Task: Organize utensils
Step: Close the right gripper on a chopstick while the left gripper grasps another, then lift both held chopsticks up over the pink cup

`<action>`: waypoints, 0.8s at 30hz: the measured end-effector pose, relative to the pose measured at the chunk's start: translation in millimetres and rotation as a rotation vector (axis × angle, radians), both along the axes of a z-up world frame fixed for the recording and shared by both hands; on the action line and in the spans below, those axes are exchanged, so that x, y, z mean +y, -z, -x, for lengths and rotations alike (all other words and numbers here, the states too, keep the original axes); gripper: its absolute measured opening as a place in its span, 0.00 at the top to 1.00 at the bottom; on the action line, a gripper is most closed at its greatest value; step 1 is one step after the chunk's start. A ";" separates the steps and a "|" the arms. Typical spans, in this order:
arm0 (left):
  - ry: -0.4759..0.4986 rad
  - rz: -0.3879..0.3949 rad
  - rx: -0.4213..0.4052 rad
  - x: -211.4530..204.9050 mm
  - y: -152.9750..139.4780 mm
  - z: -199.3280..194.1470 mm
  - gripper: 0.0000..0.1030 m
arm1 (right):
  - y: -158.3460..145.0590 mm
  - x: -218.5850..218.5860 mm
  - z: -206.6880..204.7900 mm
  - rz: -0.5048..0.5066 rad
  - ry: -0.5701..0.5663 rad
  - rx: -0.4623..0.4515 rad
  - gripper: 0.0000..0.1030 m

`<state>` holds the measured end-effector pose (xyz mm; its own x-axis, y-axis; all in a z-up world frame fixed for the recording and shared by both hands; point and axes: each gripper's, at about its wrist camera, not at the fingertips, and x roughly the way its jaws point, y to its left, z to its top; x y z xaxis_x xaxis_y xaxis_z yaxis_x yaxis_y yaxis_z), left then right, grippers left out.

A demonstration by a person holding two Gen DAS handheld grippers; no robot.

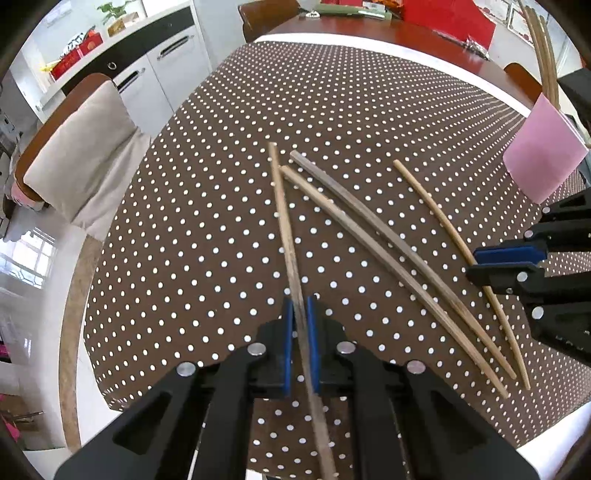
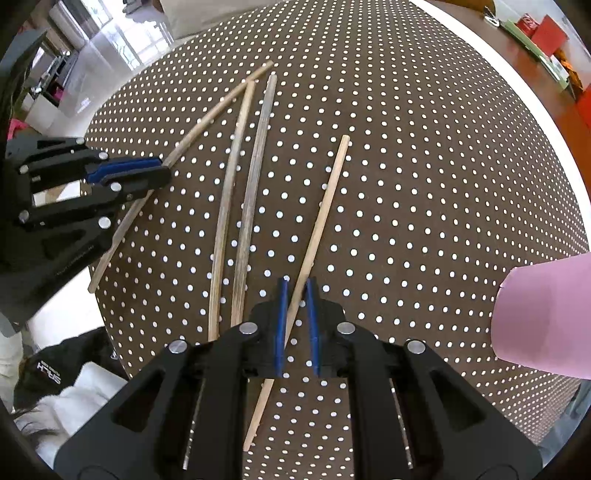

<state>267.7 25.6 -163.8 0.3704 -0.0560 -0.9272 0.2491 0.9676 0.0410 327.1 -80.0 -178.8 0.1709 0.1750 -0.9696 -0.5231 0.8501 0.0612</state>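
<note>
Several wooden chopsticks lie on a brown polka-dot tablecloth (image 1: 332,103). My left gripper (image 1: 300,301) is shut on a dark chopstick (image 1: 284,221), blue pads pressing its sides near its near end. From the right wrist view that left gripper (image 2: 162,169) sits at the left on the same dark chopstick (image 2: 221,107). My right gripper (image 2: 296,286) is shut on a pale chopstick (image 2: 325,206); in the left wrist view the right gripper (image 1: 474,261) pinches that pale chopstick (image 1: 436,210). Two more chopsticks (image 2: 225,206) (image 2: 255,177) lie loose between the grippers.
A pink cup (image 1: 543,158) (image 2: 543,321) stands on the right, with tan sticks (image 1: 541,55) rising from it. A chair with a beige cushion (image 1: 85,147) is beyond the table's left edge. Red boxes (image 1: 450,14) sit on the bare wooden table at the far side.
</note>
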 end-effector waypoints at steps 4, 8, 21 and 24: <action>-0.040 0.045 -0.027 4.3 -0.6 3.7 0.94 | 3.4 -19.5 -8.0 -0.051 0.036 -0.018 0.95; -0.060 0.075 -0.093 16.3 -6.4 10.5 0.94 | -3.8 -32.5 -6.8 -0.122 0.067 -0.063 0.95; -0.005 0.285 -0.468 -6.2 -81.8 44.1 0.94 | -75.4 -84.3 22.8 -0.332 0.119 -0.334 0.95; 0.029 0.339 -0.520 -19.3 -92.1 44.2 0.94 | -93.5 -90.7 32.4 -0.370 0.154 -0.421 0.95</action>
<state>223.6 6.3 -71.7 0.7629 -0.3326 -0.5543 0.3057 0.9412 -0.1440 294.7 -170.7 -85.2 0.5791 0.4319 -0.6914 -0.4389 0.8799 0.1821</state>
